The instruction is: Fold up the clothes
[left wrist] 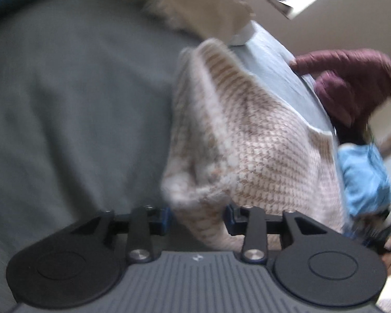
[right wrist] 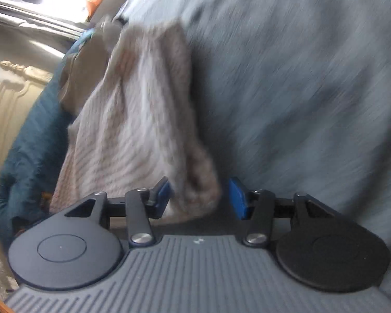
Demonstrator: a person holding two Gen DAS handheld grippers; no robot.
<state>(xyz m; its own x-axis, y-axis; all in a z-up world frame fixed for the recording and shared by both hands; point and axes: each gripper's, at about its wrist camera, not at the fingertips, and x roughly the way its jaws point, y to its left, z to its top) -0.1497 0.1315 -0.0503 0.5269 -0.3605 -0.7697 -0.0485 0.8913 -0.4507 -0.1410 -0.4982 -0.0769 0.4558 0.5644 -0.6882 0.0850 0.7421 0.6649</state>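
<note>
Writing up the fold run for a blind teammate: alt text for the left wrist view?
The left gripper stands open with a corner of a cream-and-tan knit sweater lying loose between its blue-padded fingers. The sweater is spread on a grey bedsheet. At the right edge are a maroon puffer jacket and a light blue garment; the image is motion-blurred.

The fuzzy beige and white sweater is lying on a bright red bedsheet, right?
Not quite. The sweater is fuzzy, beige and white, but the bedsheet under it is grey-blue, not bright red. The left wrist view shows this; the right wrist view shows the same grey-blue sheet.
</note>
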